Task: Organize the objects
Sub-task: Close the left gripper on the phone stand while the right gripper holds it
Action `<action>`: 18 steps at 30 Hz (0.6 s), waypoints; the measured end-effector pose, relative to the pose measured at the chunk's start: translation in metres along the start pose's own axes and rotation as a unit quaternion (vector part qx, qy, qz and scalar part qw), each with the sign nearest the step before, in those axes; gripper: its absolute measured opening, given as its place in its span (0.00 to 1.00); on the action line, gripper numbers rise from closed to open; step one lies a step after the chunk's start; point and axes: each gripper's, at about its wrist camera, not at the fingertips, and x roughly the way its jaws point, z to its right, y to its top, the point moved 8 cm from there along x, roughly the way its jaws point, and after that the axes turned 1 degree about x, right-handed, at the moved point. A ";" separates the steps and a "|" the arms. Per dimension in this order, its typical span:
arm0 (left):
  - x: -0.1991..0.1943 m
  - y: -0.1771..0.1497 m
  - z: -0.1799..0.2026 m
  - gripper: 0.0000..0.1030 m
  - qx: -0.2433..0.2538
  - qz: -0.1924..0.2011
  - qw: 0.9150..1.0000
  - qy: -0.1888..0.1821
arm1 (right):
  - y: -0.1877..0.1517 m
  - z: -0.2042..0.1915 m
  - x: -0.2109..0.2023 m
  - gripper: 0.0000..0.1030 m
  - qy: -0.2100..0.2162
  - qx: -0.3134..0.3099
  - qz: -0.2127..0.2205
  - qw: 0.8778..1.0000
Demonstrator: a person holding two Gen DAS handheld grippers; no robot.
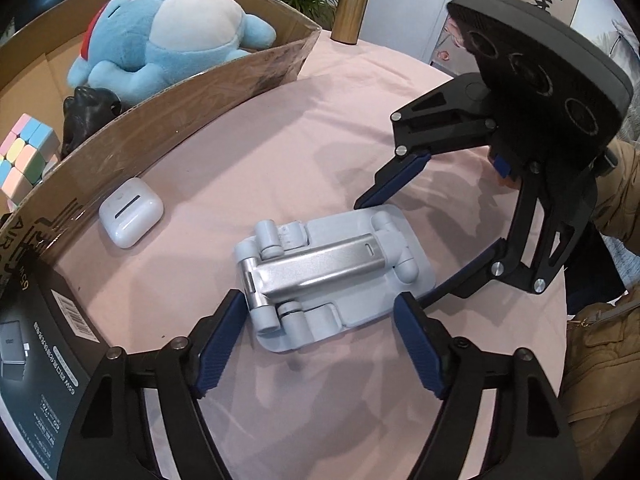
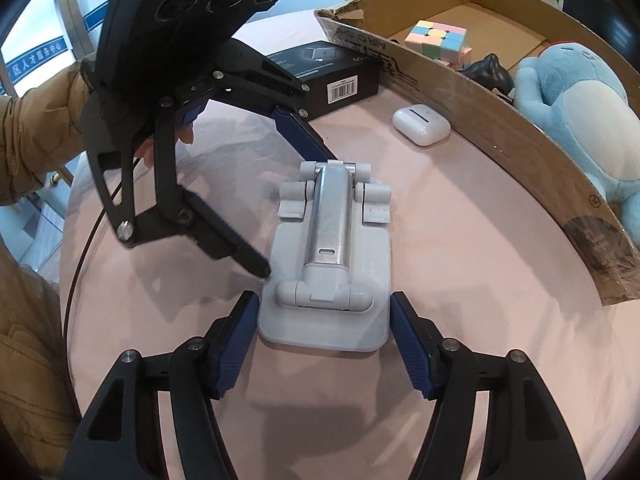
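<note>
— Closest to us, what are the two claws doing?

— Both are spread wide, holding nothing. The left gripper (image 1: 320,332) straddles one short end of the folded pale grey plastic phone stand with the brushed metal arm (image 1: 328,276), which lies flat on the pink tablecloth (image 1: 312,152). The right gripper (image 2: 325,334) straddles the opposite short end, its blue pads to either side of the base plate; I cannot tell whether they touch it.

— Does one camera give more than the other?

— Yes. The right wrist view shows the stand's base plate end-on and the left claw's fingertips resting at the stand's far corner and its side edge. The left wrist view shows the hinged end with the round knuckles instead, and the right claw's blue fingers coming down at the far end.

— And around it?

— A glossy white earbud case (image 1: 131,218) sits just beside the wall of the big brown cardboard box (image 1: 224,80). A black printed carton with a barcode (image 2: 336,74) lies on the cloth against the same wall.

— Inside the box?

— A pastel-coloured puzzle cube (image 2: 436,38), a small dark figurine (image 1: 86,116) partly hidden by the wall, and a blue and white plush toy (image 1: 168,40). Farther off, only the left view catches a gold metal flask (image 1: 354,0) standing upright beyond the box, with green leaves behind.
</note>
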 end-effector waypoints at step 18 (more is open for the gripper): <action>0.021 0.012 0.010 0.92 0.139 -0.039 0.989 0.013 | -0.008 0.004 -0.009 0.63 0.035 -0.039 -0.001 0.999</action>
